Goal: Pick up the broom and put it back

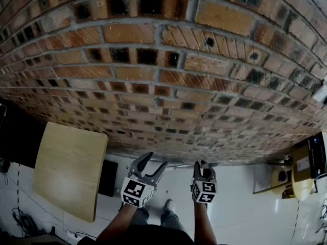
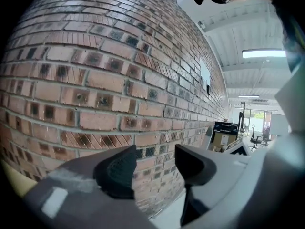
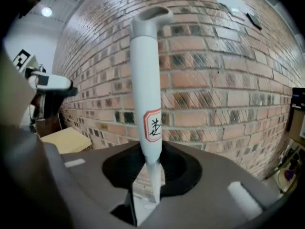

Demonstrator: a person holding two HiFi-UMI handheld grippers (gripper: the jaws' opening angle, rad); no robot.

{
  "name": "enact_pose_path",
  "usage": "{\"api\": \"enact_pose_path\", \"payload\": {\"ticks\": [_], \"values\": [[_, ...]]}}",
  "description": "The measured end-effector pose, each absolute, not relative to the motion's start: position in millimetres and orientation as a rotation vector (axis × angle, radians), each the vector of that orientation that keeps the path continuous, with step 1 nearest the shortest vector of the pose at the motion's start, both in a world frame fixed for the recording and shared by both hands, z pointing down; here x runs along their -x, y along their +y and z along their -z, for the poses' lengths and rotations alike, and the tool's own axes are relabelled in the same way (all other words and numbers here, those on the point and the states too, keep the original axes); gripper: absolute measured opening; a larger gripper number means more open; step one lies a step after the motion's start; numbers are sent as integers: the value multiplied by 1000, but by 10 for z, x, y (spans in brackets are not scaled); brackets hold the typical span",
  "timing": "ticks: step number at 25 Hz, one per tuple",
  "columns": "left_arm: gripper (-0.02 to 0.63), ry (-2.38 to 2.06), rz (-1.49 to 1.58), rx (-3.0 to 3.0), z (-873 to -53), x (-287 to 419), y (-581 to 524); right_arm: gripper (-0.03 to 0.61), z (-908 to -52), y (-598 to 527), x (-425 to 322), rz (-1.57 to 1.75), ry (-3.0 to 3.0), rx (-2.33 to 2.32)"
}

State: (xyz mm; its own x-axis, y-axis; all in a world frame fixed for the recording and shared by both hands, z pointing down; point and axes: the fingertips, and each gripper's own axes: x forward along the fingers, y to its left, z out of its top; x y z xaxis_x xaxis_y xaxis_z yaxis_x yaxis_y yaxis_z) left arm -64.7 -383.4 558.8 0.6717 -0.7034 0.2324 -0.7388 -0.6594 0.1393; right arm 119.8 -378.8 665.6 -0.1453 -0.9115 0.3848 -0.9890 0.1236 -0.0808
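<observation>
Head view shows the left gripper and the right gripper side by side close before a brick wall, with a wooden tabletop off to the left and bare pale floor to the right. Left gripper view has the jaws spread apart, only bricks between them, and an open aisle running off to the right. Right gripper view has the jaws clenched on the white broom handle, upright just before the bricks, its red-bordered label bearing one black character.

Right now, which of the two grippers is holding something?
The right gripper: its jaws are shut on the white broom handle. The left gripper stands open, with nothing between its jaws.
</observation>
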Motion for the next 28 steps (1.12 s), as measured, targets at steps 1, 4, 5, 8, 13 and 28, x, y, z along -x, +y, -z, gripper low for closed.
{"api": "enact_pose_path", "payload": {"ticks": [1,4,5,8,13,28], "values": [[253,-1182,-216,-2675,-5489,671,-3831,92,-6432,-3792,-1157,-428,-2192,-1892],[253,-1238,-158,-2705,-5158,766,-3808,91,-5740,-3760,-1036,-308,-2285,-1944],[253,-1254,-143,-2715,-5050,801,-3783,91,-5511,-3723,-996,-267,-2311,-1961],[253,-1308,-113,-2754,-4714,908,-3740,87,-4854,-3631,-898,-163,-2380,-2009],[253,-1501,-56,-2737,-4158,1225,-3792,87,-4003,-3531,-720,-32,-2472,-2060],[256,-1622,9,-2791,-3551,1469,-3568,86,-3158,-3108,-422,195,-2581,-2070]]}}
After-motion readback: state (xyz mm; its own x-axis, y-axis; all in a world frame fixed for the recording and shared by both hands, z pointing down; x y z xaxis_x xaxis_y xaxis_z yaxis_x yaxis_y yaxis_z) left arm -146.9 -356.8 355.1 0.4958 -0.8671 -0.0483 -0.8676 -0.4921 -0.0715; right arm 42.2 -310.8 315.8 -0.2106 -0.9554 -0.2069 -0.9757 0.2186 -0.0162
